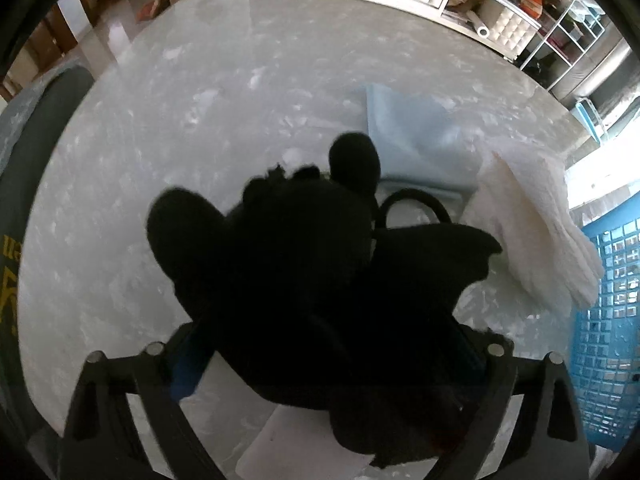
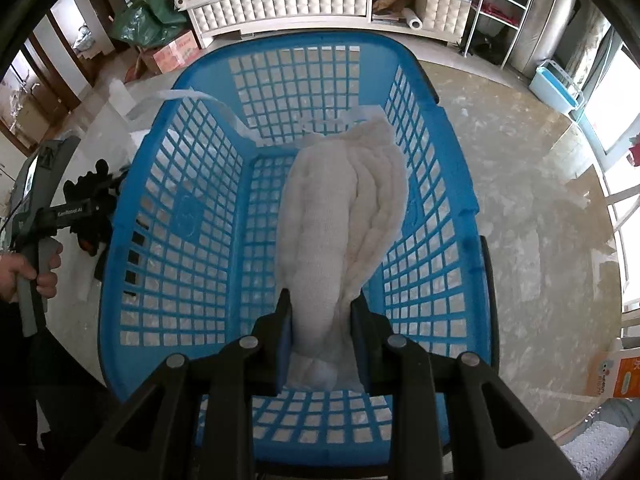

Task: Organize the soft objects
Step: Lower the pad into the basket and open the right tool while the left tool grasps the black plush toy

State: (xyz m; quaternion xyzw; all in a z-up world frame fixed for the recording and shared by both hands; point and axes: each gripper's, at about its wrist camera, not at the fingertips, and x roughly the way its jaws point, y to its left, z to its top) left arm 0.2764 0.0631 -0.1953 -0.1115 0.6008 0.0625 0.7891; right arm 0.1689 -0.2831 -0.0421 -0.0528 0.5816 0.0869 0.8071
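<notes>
Right gripper (image 2: 320, 312) clamped on white quilted cloth (image 2: 340, 216), hanging inside blue plastic lattice basket (image 2: 192, 208). Left gripper (image 1: 332, 344) jaws spread wide around black plush toy (image 1: 304, 248) over grey marble tabletop (image 1: 160, 120); pad contact indiscernible. Light-blue folded cloth (image 1: 408, 140) lies beyond.

Black angular right gripper (image 2: 320, 316), blue pads inside, round silver screws; left gripper (image 2: 86, 210), white lettering, grey handle
</notes>
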